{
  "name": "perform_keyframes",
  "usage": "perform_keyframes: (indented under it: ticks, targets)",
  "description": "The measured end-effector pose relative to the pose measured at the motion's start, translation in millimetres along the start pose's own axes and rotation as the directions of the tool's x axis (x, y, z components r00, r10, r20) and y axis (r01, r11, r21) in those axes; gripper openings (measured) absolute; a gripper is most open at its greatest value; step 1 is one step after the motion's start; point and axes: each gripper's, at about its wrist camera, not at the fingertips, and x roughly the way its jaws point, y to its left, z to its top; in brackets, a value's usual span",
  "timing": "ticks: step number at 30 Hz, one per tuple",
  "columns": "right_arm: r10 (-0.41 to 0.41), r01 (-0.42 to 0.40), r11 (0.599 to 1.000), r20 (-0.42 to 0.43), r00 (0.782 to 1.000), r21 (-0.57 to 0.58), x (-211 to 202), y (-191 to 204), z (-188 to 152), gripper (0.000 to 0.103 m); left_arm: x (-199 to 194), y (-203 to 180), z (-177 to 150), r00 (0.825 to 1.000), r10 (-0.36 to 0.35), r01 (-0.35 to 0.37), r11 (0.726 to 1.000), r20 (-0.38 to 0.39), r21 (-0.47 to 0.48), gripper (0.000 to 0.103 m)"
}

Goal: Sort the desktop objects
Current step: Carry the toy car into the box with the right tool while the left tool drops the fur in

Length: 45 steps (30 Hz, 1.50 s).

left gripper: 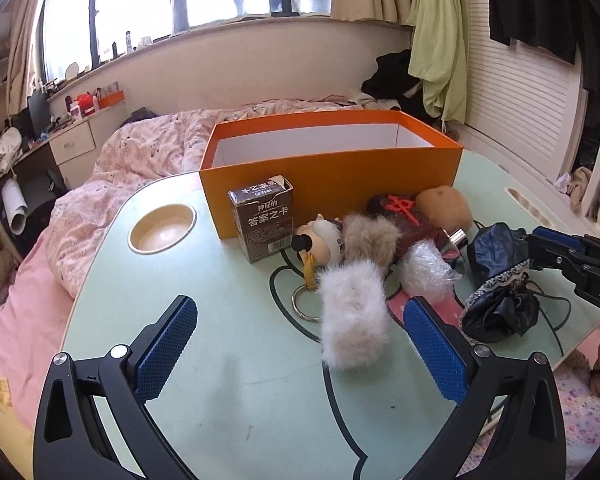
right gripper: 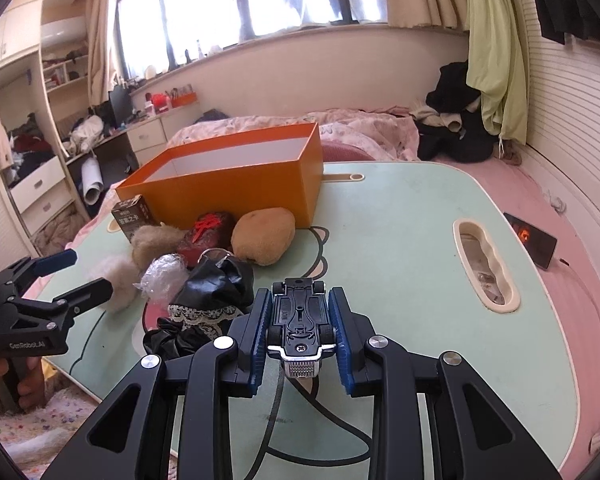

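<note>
A bedroom is filling the background, with a pink-quilted bed running under a long window, and a pale green lap table is sitting over the bed carrying the clutter.

From the left wrist view, the left gripper is hovering low over the near part of the table, its blue-padded jaws spread wide and holding nothing. A white fur puff is lying between the pads, nearer the right-hand one, though I cannot tell whether it is touching. Toward the far edge an open orange box is standing, its white inside showing bare. A dark card box is standing upright against its front wall. Beside that, a small figurine, a tan fur piece, a bubble-wrapped bundle and a brown potato-like lump are crowding together. A black lace-trimmed cloth is bunching near the right edge, and the right gripper is reaching in just past it.

From the right wrist view, the right gripper is clamping its jaws tight onto a black toy car, turned underside up with its chrome end toward the camera, above the near middle of the table. The person's hand is gripping the other tool's handle at the left edge.
</note>
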Motion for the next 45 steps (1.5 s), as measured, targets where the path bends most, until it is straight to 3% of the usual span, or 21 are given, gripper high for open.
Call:
perform_keyframes:
  ticks: [1,2,5,8,10,13,15,18,20,21,22,37,45]
  targets:
    - [0.0,0.0,1.0,-0.009,1.0,0.004,2,-1,0,0.027,4,0,1,1.0,0.003,-0.003,1.0,-0.007,-0.002,0.092]
    - [0.004,-0.004,1.0,-0.013,1.0,0.009,3,-2,0,0.027,7,2,1,1.0,-0.01,0.009,1.0,-0.015,-0.009,0.073]
    - [0.016,-0.015,1.0,-0.024,1.0,0.025,5,-7,0,0.027,15,8,-1,0.997,-0.067,0.065,0.997,-0.05,-0.034,0.036]
    - [0.042,-0.039,0.999,-0.095,0.995,0.036,17,-9,-2,0.028,14,12,-5,0.995,-0.083,0.081,0.995,-0.049,-0.05,0.031]
    - [0.026,-0.024,0.999,-0.089,0.996,0.026,15,-6,-2,0.029,11,12,-5,0.995,-0.094,0.092,0.995,-0.038,-0.046,0.028]
    - [0.002,-0.001,1.0,-0.091,0.996,0.012,15,-4,-1,0.039,11,7,-6,0.995,-0.091,0.09,0.995,-0.035,-0.031,0.028]
    - [-0.029,0.029,1.0,-0.079,0.996,0.002,14,-3,2,0.056,12,4,-8,0.995,-0.091,0.09,0.996,-0.036,-0.02,0.028]
    - [-0.064,0.064,0.998,-0.07,0.995,-0.012,14,-2,4,0.06,11,3,-8,0.996,-0.087,0.086,0.996,-0.035,-0.017,0.028]
    - [-0.078,0.076,0.997,-0.087,0.993,-0.03,17,0,3,0.055,11,4,-9,0.996,-0.086,0.085,0.996,-0.035,-0.02,0.028]
    - [-0.082,0.079,0.996,-0.094,0.992,-0.038,19,1,2,0.034,10,4,-9,0.996,-0.086,0.085,0.996,-0.034,-0.021,0.028]
    - [-0.084,0.08,0.996,-0.1,0.991,-0.046,20,2,1,0.028,10,4,-9,0.996,-0.085,0.084,0.996,-0.035,-0.02,0.028]
    - [-0.011,0.011,1.0,-0.015,1.0,0.026,0,-9,13,0.027,7,6,-5,0.995,-0.093,0.093,0.996,-0.028,-0.016,0.028]
    - [0.045,-0.045,0.999,0.052,0.998,0.002,-6,3,59,0.027,-3,13,38,0.994,-0.106,0.107,0.994,0.033,-0.032,0.028]
